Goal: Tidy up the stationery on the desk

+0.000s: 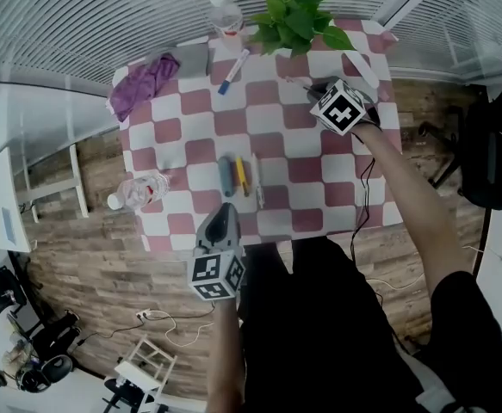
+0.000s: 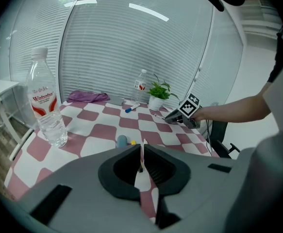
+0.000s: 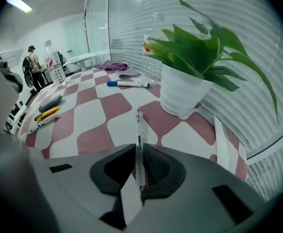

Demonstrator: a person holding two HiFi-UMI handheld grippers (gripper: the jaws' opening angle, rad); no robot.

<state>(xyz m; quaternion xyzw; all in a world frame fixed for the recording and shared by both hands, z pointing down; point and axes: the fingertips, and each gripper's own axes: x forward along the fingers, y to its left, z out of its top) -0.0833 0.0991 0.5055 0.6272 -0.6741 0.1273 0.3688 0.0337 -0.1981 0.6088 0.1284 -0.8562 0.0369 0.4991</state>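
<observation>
Left gripper view, "Wahaha" bottle (image 2: pixel 46 108), left tool (image 2: pixel 142 149) closed

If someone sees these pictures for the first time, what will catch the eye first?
The red-and-white checked table, filling the middle of the head view. At its far edge a green plant stands, and beside it the right gripper is closed on a clear pen. Three slim stationery items lie side by side near the front edge.

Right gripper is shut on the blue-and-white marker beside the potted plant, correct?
No: the right gripper is shut on a clear pen beside the potted plant; the blue-and-white marker lies apart, untouched. The right gripper view shows it.
</observation>
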